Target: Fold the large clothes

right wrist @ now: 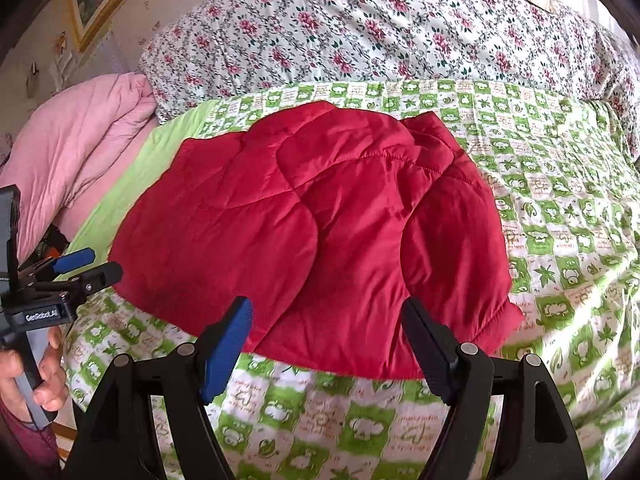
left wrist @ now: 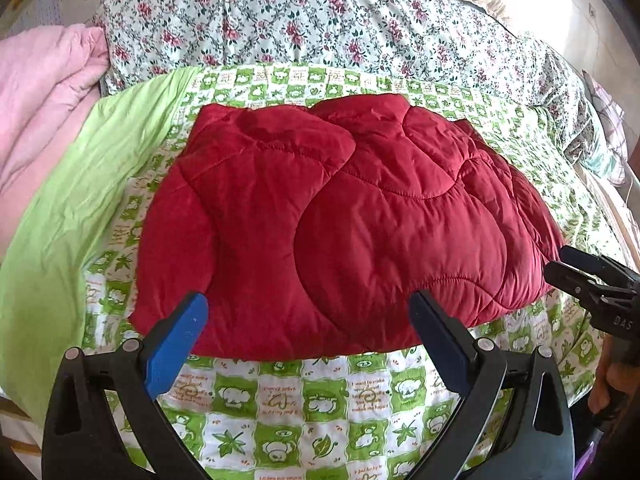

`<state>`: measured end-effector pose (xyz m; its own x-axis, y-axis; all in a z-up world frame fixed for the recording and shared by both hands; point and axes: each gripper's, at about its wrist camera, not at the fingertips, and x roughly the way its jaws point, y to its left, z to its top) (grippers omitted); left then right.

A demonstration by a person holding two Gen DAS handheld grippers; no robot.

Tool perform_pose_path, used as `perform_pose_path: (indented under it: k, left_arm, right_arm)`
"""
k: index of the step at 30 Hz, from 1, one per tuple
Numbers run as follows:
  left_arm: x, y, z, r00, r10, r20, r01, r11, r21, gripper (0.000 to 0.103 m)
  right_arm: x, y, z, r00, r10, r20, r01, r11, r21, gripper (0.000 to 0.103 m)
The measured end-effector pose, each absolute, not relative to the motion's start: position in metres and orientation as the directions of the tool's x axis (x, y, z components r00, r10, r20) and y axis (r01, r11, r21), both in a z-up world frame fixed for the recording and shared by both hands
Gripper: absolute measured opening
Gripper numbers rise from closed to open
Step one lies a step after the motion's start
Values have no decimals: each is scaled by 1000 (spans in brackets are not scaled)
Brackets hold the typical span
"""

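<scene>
Red quilted jacket (left wrist: 344, 220) lies folded into a compact bundle on the green checked bedspread (left wrist: 304, 408), just beyond both sets of jaws. Left gripper (left wrist: 308, 320) and right gripper (right wrist: 328, 332) stand wide, holding nothing. Folding looks nearly finished; perhaps only tidying remains.

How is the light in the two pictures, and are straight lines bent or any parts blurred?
Left wrist view: soft even daylight, red jacket sharp, checked sheet bowed by the fisheye, dark corners. Right wrist view: a bright sun patch washes out the sheet at right; the bed bulges the same way; the near tongs look slightly soft.
</scene>
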<state>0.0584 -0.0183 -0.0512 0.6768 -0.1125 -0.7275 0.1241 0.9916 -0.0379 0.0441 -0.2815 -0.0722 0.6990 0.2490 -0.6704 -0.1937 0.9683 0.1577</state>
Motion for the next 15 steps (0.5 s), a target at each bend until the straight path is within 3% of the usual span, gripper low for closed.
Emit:
perform_pose_path:
  k: [10, 15]
  left_arm:
    - [37, -15, -37, 702, -56, -710, 105, 994, 25, 101]
    - [27, -14, -28, 715, -27, -699, 107, 992, 71, 101]
  right_arm:
    - [14, -271, -56, 700, 293, -651, -252, 955, 160, 79]
    - [1, -263, -46, 690, 312, -653, -295, 945, 140, 85]
